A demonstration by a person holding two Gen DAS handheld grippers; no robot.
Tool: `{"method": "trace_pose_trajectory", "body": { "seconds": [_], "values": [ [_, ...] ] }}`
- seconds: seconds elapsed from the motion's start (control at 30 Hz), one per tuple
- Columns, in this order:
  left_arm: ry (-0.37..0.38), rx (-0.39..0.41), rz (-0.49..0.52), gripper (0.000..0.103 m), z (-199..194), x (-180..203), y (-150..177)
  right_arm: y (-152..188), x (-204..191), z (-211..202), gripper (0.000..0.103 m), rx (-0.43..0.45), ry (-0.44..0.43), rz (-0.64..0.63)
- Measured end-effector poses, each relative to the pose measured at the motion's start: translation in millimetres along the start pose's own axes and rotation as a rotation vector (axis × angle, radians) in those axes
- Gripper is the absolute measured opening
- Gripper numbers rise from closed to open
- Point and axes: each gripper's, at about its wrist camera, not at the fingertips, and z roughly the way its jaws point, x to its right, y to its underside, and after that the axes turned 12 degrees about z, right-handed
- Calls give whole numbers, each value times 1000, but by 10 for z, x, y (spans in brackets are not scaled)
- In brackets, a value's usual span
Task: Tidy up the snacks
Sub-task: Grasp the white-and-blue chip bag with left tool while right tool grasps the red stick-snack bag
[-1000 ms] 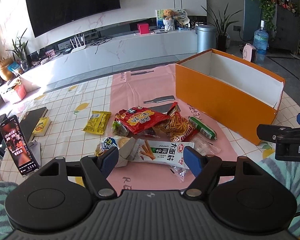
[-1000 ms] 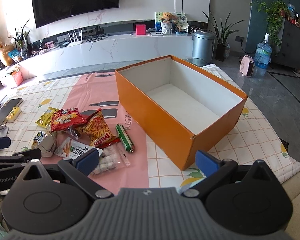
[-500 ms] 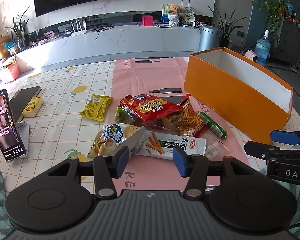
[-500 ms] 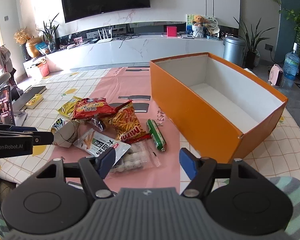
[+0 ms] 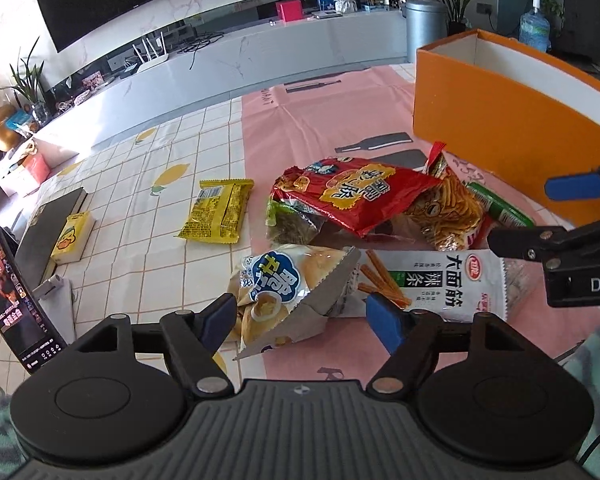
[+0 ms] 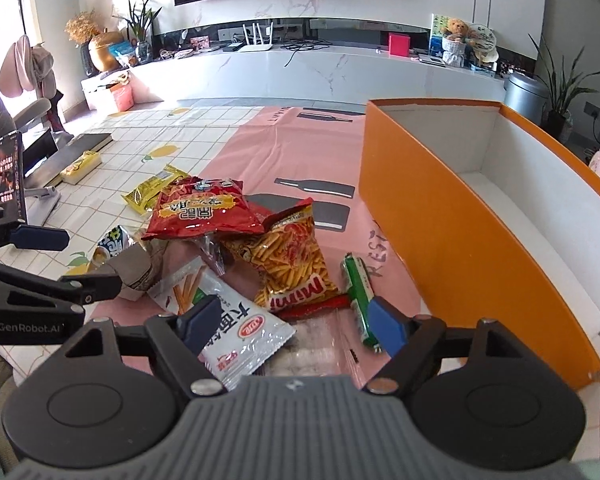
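Note:
A pile of snacks lies on the pink cloth beside the empty orange box [image 5: 500, 120] [image 6: 440, 216]. My left gripper [image 5: 302, 320] hangs low over a white-and-blue puffed snack bag [image 5: 284, 292]; its jaws are opening, the bag lies between them and the right pad stands clear of it. My right gripper [image 6: 294, 324] is also opening, over the white spicy-strip packet [image 6: 244, 332] and a clear bag [image 6: 312, 344], pressing neither. Behind them lie a red bag [image 5: 352, 196] [image 6: 200, 208], an orange stick-snack bag [image 6: 292, 256], a green sausage [image 6: 358, 288] and a yellow packet [image 5: 220, 212].
A phone on a stand [image 5: 8, 292] and a yellow duck box [image 5: 72, 236] on a dark slab sit at the table's left edge. The checked cloth left of the pile holds only the yellow packet. A long white TV console stands beyond the table.
Both grippers have come forward and down onto the near edge of the snack pile. Each pair of jaws narrowed half a second ago and has widened again.

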Motion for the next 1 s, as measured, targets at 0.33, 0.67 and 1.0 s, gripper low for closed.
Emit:
{"method": "trace_pose_trajectory", "body": {
  "seconds": [0.33, 0.67, 1.0],
  "values": [
    [-58, -22, 48, 86, 359, 19, -48, -156, -33, 544, 77, -22, -23, -62],
    [-120, 9, 76, 67, 436, 106, -29, -79, -30, 684, 56, -14, -24, -74],
    [-139, 12, 51, 52, 342, 112, -17, -48, -18, 609, 35, 1, -24, -78]
  ]
}}
